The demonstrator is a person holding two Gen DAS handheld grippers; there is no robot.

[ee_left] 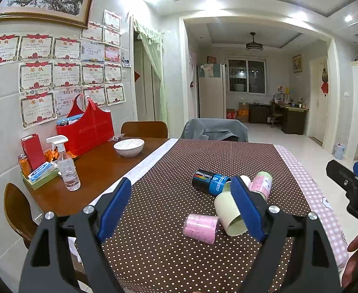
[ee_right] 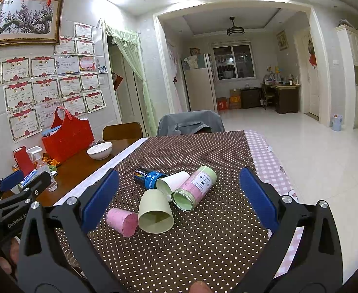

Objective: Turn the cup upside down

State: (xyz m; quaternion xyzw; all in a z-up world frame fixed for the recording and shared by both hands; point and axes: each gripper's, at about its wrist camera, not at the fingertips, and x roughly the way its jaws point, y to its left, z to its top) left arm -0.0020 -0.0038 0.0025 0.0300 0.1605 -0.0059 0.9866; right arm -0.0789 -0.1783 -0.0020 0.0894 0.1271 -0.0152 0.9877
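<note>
Cream cup (ee_right: pixel 155 213) lies on side mid-bench (ee_right: pixel 203 244), mouth toward 6 o'clock, pink cup (ee_right: pixel 121 221) touching at 9. Likely light, thin-walled, crushable: pinch gently near rim. Right tool (ee_right: pixel 179 200) spread wide, empty; left tool (ee_left: pixel 179 207) likewise spread.

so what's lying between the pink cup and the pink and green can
The pale green cup lies on its side between the pink cup and the pink and green can, mouth toward the camera; the right wrist view shows it best.
</note>
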